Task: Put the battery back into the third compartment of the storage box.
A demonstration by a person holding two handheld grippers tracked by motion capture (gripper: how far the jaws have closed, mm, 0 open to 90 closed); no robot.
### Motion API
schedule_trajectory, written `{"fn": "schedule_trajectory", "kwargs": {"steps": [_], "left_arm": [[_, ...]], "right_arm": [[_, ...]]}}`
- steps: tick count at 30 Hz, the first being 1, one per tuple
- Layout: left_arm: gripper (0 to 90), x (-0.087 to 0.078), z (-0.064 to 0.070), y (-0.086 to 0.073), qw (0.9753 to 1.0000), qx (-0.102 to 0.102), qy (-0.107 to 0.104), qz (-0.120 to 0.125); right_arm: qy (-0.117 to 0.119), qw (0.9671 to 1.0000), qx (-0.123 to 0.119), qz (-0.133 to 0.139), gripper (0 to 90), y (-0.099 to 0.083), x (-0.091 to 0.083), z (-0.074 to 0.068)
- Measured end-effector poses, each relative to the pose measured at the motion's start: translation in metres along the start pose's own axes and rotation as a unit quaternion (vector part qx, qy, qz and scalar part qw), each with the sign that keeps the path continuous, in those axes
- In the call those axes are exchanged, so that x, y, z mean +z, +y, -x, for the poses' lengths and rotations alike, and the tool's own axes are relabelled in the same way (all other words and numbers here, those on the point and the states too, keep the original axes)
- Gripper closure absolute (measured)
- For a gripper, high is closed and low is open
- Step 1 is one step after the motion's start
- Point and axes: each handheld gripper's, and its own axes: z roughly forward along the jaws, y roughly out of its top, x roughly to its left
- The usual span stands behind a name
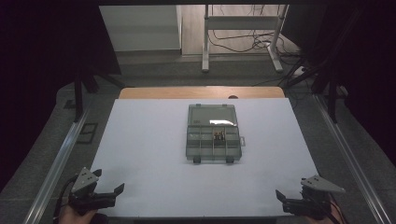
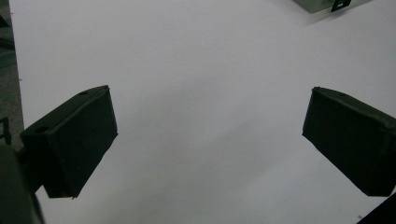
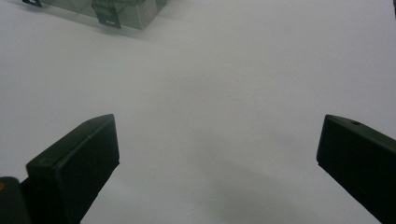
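Observation:
A clear grey compartment box (image 1: 213, 144) lies open mid-table, its lid (image 1: 212, 115) folded flat behind it. One small dark item (image 1: 218, 136) sits in a middle compartment. My left gripper (image 1: 110, 180) rests open at the near left corner of the white sheet, well short of the box. In the left gripper view its jaws (image 2: 210, 93) stand wide apart over bare sheet, with a box corner (image 2: 322, 3) at the top right. My right gripper (image 1: 290, 186) is open at the near right corner. In the right gripper view, the right gripper (image 3: 218, 119) holds nothing, and the box's front latch (image 3: 108, 13) shows at the top left.
The white sheet (image 1: 149, 154) covers most of the wooden table (image 1: 201, 92). Metal rails (image 1: 56, 163) run along both sides. A white frame stand (image 1: 243, 32) and floor cables (image 1: 238, 44) sit beyond the far edge. Dark curtains flank the scene.

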Motion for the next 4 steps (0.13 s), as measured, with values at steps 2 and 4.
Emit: {"fn": "schedule_trajectory", "kwargs": {"steps": [2, 4], "left_arm": [[3.6, 0.0, 0.0, 0.0002, 1.0, 0.0, 0.0, 0.001], [3.6, 0.0006, 0.0002, 0.0006, 1.0, 0.001, 0.0, -0.001]], "right_arm": [[0.001, 1.0, -0.001, -0.004, 0.0, 0.0001, 0.0008, -0.0001], [0.0, 1.0, 0.0, -0.008, 0.0, 0.0001, 0.0017, 0.0004]]}}
